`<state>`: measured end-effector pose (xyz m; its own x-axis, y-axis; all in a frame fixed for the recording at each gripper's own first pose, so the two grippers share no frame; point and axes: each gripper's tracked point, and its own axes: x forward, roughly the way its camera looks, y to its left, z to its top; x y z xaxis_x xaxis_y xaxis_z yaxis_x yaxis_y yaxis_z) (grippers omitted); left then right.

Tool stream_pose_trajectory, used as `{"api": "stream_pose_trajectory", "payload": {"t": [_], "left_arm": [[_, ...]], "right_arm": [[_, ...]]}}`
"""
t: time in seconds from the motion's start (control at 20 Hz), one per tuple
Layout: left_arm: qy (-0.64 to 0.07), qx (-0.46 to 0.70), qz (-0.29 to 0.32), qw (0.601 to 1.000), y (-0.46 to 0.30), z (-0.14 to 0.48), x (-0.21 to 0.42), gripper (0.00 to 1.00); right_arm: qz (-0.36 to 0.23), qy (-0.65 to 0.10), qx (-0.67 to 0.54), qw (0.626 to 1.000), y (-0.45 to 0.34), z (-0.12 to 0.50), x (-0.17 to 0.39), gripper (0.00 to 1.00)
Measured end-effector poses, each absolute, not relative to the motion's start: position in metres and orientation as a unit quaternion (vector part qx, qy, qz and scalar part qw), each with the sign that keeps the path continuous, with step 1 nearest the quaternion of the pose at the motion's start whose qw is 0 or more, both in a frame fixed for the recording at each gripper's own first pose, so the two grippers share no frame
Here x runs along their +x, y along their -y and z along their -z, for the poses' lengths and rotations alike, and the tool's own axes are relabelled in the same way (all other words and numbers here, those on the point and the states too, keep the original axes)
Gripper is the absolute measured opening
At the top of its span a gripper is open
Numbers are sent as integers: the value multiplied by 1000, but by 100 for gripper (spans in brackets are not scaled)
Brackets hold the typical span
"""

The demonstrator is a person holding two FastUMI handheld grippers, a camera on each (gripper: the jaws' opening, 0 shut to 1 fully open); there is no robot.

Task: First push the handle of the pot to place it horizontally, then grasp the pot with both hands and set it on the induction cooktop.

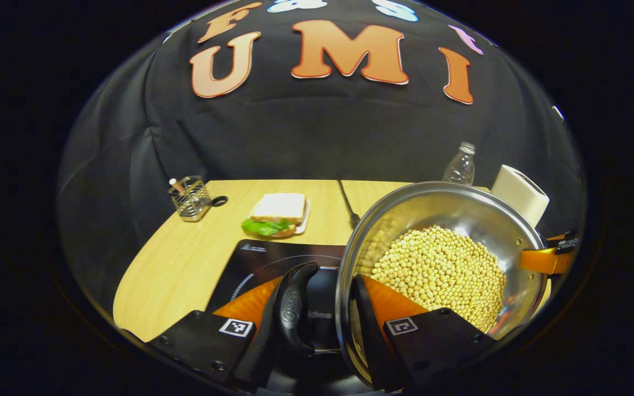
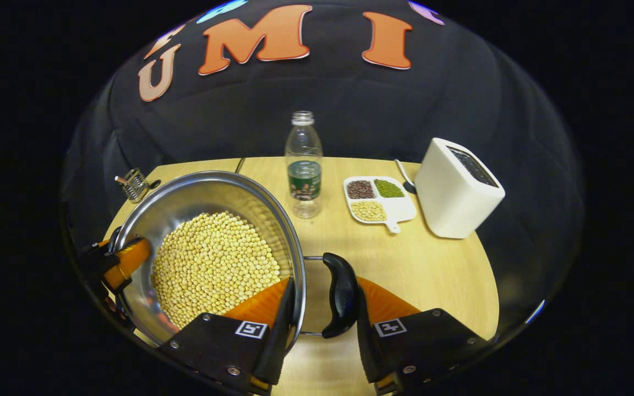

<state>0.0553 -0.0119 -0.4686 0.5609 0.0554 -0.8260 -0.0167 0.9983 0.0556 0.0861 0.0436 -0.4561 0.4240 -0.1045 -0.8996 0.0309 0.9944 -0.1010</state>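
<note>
The left tool (image 1: 320, 324) clamps one black side handle (image 1: 295, 313), faintly embossed, and the rim of the round stainless-steel pot (image 1: 460, 209) of yellow soybeans, above the black induction cooktop (image 1: 251, 258). The right tool (image 2: 320, 324) likewise grips rim and opposite handle (image 2: 340, 294) over the wooden tabletop (image 2: 432, 264).

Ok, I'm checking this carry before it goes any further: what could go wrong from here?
1. The pot is loaded with loose beans; if the left gripper and right gripper move unevenly, it may tilt and spill.
2. Each gripper's jaws pinch just a handle against the pot wall, so the loaded pot could slip or swing.
3. The bottle stands close behind the pot and could be knocked over.
</note>
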Motion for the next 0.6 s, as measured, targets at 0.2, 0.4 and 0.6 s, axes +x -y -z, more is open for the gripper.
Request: {"api": "stream_pose_trajectory", "payload": {"t": [0.2, 0.4, 0.6], "left_arm": [[-469, 18, -46, 882, -39, 463, 50, 73], [-465, 23, -69, 882, -79, 454, 47, 75], [-469, 25, -80, 879, -106, 457, 42, 73]], "right_arm": [[11, -534, -48, 844, -91, 459, 95, 57], [-13, -533, -54, 844, -131, 461, 104, 57], [-23, -533, -56, 844, -154, 468, 107, 56]]}}
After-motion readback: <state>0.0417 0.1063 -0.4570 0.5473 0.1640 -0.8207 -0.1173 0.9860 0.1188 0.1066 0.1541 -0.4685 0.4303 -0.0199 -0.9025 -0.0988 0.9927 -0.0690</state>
